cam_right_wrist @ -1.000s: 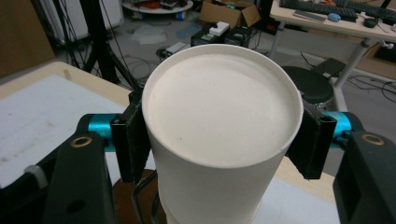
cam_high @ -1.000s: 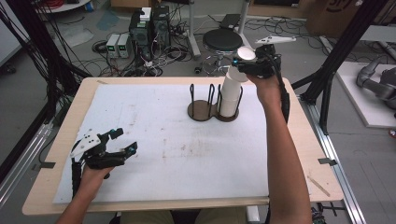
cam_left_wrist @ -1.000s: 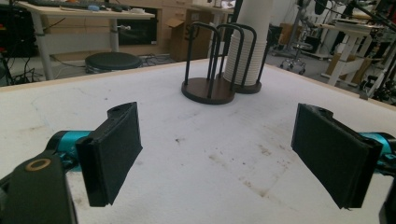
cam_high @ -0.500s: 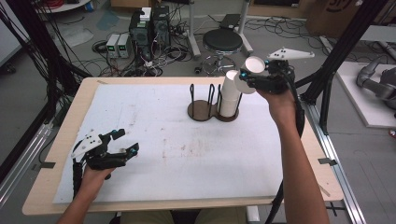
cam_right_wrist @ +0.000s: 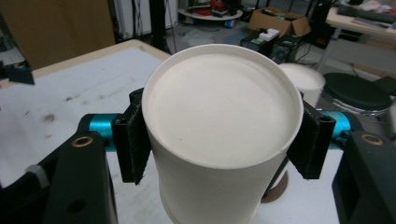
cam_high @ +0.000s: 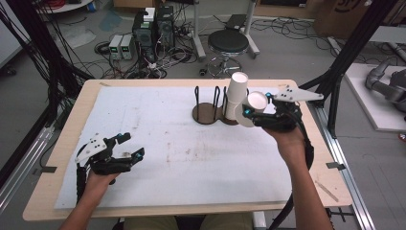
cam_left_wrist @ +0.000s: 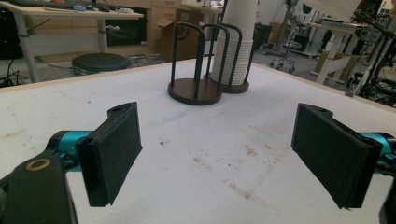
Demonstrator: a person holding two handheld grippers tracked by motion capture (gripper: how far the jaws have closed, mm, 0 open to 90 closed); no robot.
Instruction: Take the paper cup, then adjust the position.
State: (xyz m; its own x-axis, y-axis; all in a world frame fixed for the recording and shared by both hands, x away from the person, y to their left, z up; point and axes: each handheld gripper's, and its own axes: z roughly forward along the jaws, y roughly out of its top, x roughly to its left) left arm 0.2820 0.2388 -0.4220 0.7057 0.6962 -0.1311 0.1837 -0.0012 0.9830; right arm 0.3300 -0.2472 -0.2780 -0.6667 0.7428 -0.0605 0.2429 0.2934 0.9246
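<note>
The table [cam_high: 62,139] is covered by a white mat [cam_high: 182,158] bearing faint stains; wooden margin is left bare along all four edges, and a broad stretch of mat lies open between the two hands. No brand, label or legible writing can be made out on any item. Near the far edge a dark wire cup rack [cam_high: 207,106] is set, with a stack of white paper cups [cam_high: 235,98] standing upright in its right bay. Just right of the stack, a single paper cup [cam_high: 253,108] is clamped bottom-up between the pads of the right gripper [cam_high: 258,111], above the mat. The left gripper [cam_high: 125,148] is held low near the front left corner, its jaws spread wide apart with nothing between them.
</note>
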